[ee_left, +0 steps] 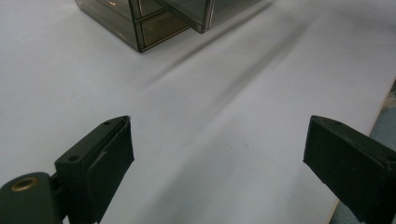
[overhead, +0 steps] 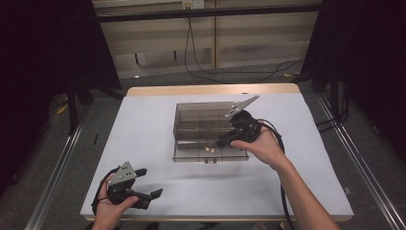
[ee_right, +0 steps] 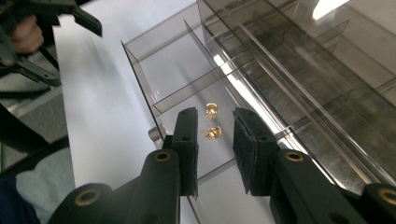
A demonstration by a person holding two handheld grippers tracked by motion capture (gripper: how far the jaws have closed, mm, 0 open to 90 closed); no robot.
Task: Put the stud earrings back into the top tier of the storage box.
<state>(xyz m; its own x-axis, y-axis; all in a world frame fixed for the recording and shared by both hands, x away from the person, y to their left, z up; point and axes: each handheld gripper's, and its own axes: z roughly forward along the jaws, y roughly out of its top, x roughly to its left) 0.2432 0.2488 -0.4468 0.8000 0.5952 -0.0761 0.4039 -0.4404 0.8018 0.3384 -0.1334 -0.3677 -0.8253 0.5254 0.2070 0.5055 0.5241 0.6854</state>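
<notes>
Right gripper [ee_right: 215, 154] hovers just above gold earrings [ee_right: 213, 121] in drawer [ee_right: 140, 65].

Drawer dividers [ee_right: 196, 88] crowd the gold pieces [ee_right: 213, 121].

gold pieces [ee_right: 212, 121] too small to identify — organizer box [ee_left: 140, 23] cropped
</notes>
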